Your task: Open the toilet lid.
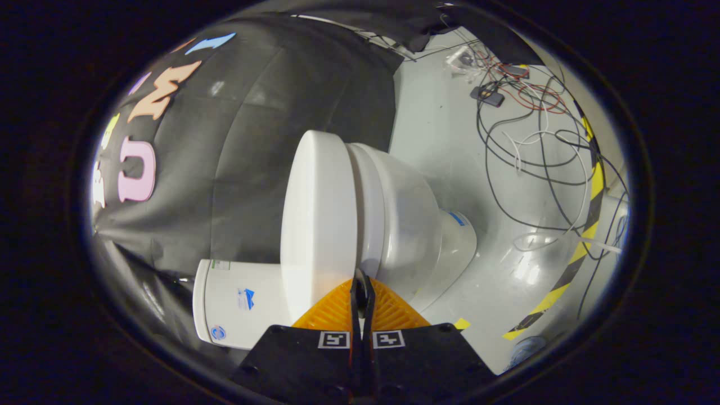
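toilet lid (pixel 318 219) and bowl (pixel 405 219) directly ahead of the closed gripper (pixel 360 279), blocking; tank (pixel 239 304) beside lid; open floor (pixel 439 140) past bowl (loose cables (pixel 529 152) scattered farther out).

Brightness: uneven; floor (pixel 439 140) and toilet (pixel 360 208) well lit, wall (pixel 253 140) dim.
Source: overhead, judged by reflections on floor.
Glare: white patches on glossy floor near the cables (pixel 540 163); lid (pixel 318 219) near overexposed.
Shadows: soft, under the bowl and along the tank (pixel 239 304).
Distortion: strong fisheye; tape (pixel 585 230) bows.
Focus: centre sharp; fingers (pixel 337 309) of the closed gripper (pixel 361 281) slightly soft; rim darkens.
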Demonstrator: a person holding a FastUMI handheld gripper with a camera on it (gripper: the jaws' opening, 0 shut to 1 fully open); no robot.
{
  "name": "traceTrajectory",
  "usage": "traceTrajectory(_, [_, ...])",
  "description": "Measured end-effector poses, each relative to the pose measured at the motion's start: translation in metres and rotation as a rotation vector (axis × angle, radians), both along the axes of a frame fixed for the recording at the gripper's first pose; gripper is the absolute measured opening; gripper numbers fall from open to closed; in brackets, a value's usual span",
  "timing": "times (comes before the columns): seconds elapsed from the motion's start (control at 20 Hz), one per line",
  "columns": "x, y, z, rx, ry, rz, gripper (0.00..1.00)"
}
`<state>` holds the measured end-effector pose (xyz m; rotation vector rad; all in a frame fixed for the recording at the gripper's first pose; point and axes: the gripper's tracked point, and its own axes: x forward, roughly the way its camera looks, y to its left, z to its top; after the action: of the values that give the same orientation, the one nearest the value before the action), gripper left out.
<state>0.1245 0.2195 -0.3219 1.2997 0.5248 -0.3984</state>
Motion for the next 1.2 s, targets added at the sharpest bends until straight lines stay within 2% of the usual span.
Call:
traceTrajectory(0.25, [-0.001,0.0,0.013,-0.024,0.025,-0.02,0.01])
traceTrajectory(0.5, [0.002,0.001,0.048,-0.103,0.021,0.004,0.01])
traceTrajectory(0.7, [0.005,0.008,0.08,-0.197,0.035,0.027,0.01])
traceTrajectory(0.9, [0.016,0.018,0.126,-0.28,-0.016,0.016,0.01])
traceTrajectory(1.2, [0.027,0.045,0.175,-0.423,0.06,0.063,0.01])
